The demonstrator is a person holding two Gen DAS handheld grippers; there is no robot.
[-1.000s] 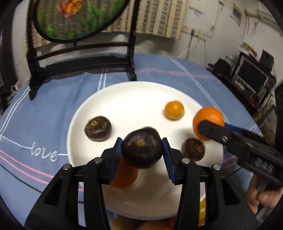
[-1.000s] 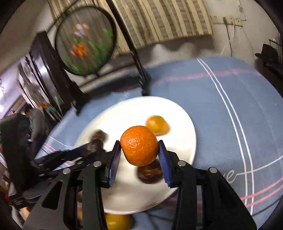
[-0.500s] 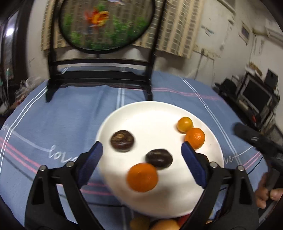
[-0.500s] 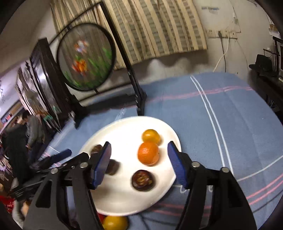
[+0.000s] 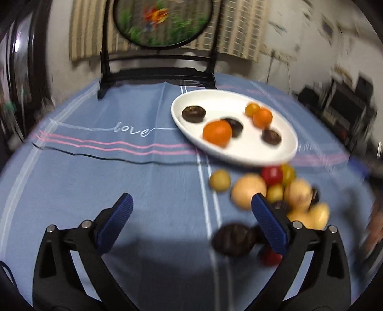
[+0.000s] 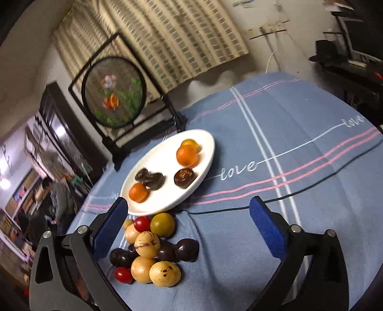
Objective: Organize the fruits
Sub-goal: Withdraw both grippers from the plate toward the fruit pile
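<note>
A white plate [image 5: 189, 100] [image 6: 205, 165] on the blue tablecloth holds two oranges [image 5: 217, 133] [image 6: 187, 155], a small yellow-orange fruit [image 5: 252, 108] and three dark brown fruits [image 5: 193, 114] [image 6: 184, 176]. A heap of loose fruit [image 6: 148, 248] [image 5: 249, 194] lies in front of the plate: tan, dark, yellow and red pieces. My left gripper [image 5: 191, 215] is open and empty above the cloth; a dark fruit [image 5: 233, 239] lies by its right finger. My right gripper [image 6: 189, 227] is open and empty above the heap.
A round painted screen on a black stand [image 5: 162, 21] [image 6: 115, 93] stands behind the plate. Shelves and electronics [image 5: 344, 105] are off the table's right side. A person stands in the room at far left in the right wrist view [image 6: 59, 191].
Both grippers have opened, leaving the dark fruit and the orange on the plate, and have pulled back from it. The loose fruit heap has come into view.
</note>
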